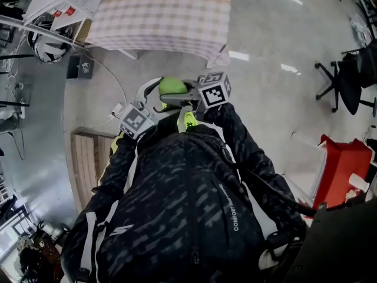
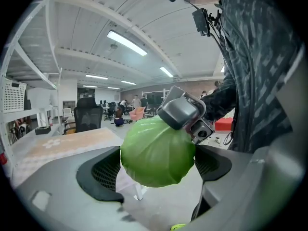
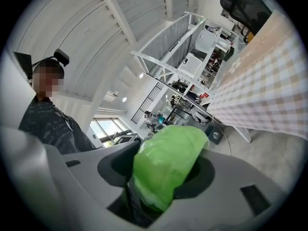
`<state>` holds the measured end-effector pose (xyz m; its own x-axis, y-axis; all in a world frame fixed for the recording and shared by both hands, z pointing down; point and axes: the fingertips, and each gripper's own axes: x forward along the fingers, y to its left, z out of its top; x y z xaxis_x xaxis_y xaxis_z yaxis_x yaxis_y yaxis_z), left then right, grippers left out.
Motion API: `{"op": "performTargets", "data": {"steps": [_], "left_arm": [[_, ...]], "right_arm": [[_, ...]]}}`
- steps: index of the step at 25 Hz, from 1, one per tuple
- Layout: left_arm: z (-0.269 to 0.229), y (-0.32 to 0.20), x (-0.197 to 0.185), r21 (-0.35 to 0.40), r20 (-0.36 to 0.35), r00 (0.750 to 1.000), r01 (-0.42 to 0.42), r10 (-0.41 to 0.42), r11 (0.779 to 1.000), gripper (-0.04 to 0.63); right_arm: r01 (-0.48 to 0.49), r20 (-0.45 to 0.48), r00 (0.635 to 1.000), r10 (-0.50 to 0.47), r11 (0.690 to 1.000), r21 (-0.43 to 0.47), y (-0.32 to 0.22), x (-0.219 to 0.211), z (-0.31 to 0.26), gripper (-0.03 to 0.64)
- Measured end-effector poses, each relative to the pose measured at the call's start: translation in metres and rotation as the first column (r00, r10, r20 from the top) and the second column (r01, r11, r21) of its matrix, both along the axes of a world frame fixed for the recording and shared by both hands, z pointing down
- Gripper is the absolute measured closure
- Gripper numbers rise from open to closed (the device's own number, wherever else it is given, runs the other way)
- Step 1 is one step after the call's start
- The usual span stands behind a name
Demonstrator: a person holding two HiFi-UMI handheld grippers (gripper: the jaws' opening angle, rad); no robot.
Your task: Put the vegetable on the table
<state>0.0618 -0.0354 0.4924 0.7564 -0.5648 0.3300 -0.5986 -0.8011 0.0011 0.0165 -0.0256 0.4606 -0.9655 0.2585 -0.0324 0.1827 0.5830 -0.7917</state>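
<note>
The left gripper (image 2: 158, 168) has its jaws spread wide, and the cabbage (image 2: 154, 153), the round green vegetable of the task, fills the gap and seems to press on both pads; the right gripper (image 3: 161, 173) has its jaws closed on the same head from the other side, the leaves bulging out between them. Two grips on one head look like a way to steady something smooth and bulky that one pair of jaws could let roll; that is a judgement. In the left gripper view the right gripper's grey jaw sits on the cabbage's upper right. The head view shows the cabbage held in the air in front of the person, short of the near edge of the table (image 1: 154, 23), towards its near right corner; the checked cloth hangs over that edge and nothing touches it yet.
</note>
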Motion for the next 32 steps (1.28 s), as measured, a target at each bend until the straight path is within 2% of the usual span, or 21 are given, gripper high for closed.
{"op": "performTargets", "data": {"steps": [5,10,13,17,26,32], "left_arm": [[0.000,-0.030,-0.006,-0.013,-0.014,1.000,-0.019,0.019,1.000,0.117],[0.003,-0.076,-0.038,0.001,-0.023,0.999,-0.043,0.043,0.999,0.117],[0.011,-0.098,-0.039,-0.002,-0.011,0.998,-0.061,0.061,0.998,0.117],[0.019,-0.126,-0.042,-0.009,-0.030,0.997,-0.067,0.066,0.998,0.118],[0.037,-0.184,-0.051,-0.052,-0.058,0.993,-0.109,0.106,0.993,0.123],[0.049,-0.228,-0.075,-0.072,-0.075,0.990,-0.125,0.120,0.989,0.124]], "right_arm": [[-0.035,0.003,0.999,0.035,0.999,-0.005,-0.032,-0.006,0.001,0.426],[-0.060,-0.028,0.998,0.061,0.998,0.023,-0.079,-0.040,0.004,0.426],[-0.076,-0.044,0.996,0.077,0.997,0.026,-0.102,-0.041,0.012,0.426],[-0.089,-0.058,0.994,0.091,0.996,0.026,-0.130,-0.045,0.020,0.426],[-0.136,-0.093,0.987,0.135,0.991,-0.010,-0.193,-0.054,0.040,0.426],[-0.165,-0.118,0.980,0.161,0.986,-0.029,-0.239,-0.078,0.052,0.426]]}}
